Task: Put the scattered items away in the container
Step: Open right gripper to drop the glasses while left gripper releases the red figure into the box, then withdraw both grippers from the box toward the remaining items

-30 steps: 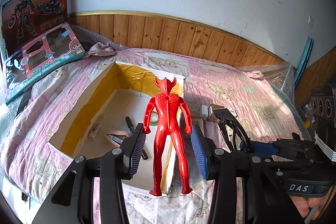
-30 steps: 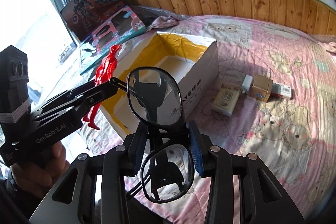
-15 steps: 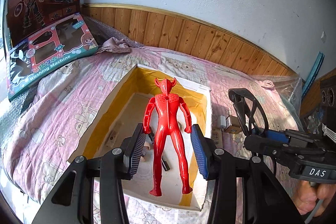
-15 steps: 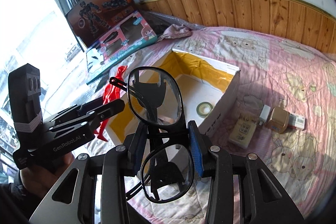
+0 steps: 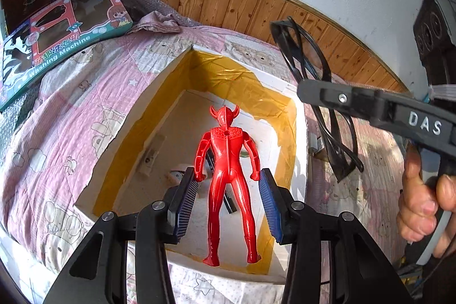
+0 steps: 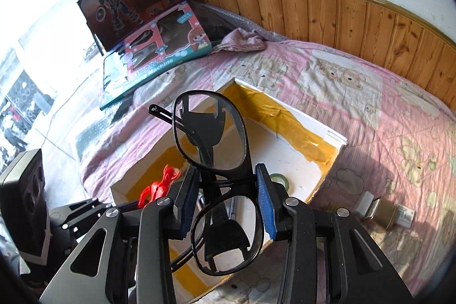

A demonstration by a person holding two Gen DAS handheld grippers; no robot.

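Observation:
A red horned toy figure (image 5: 226, 178) hangs upright over the open white box (image 5: 176, 70) with yellow-taped inner walls, and my left gripper (image 5: 227, 175) is shut on it at the arms. Black-framed glasses (image 6: 211, 133) are clamped at the bridge in my right gripper (image 6: 226, 184), held above the box (image 6: 302, 130). In the left wrist view the right gripper (image 5: 313, 93) and the glasses (image 5: 302, 53) hover over the box's right rim. The red figure (image 6: 159, 187) shows low left in the right wrist view. A tape roll (image 6: 280, 180) and dark pens lie in the box.
The box sits on a pink quilted bed (image 5: 85, 110) against a wood-panelled wall. Two toy cartons (image 5: 57, 42) lean at the far left, a crumpled cloth (image 5: 156, 22) beside them. Small boxes and a charger (image 6: 384, 212) lie on the bed right of the box. A hand (image 5: 421, 198) grips the right tool.
Both grippers have moved in over the box. The red figure now hangs above its inside. The glasses have risen and swung left over the box's right rim.

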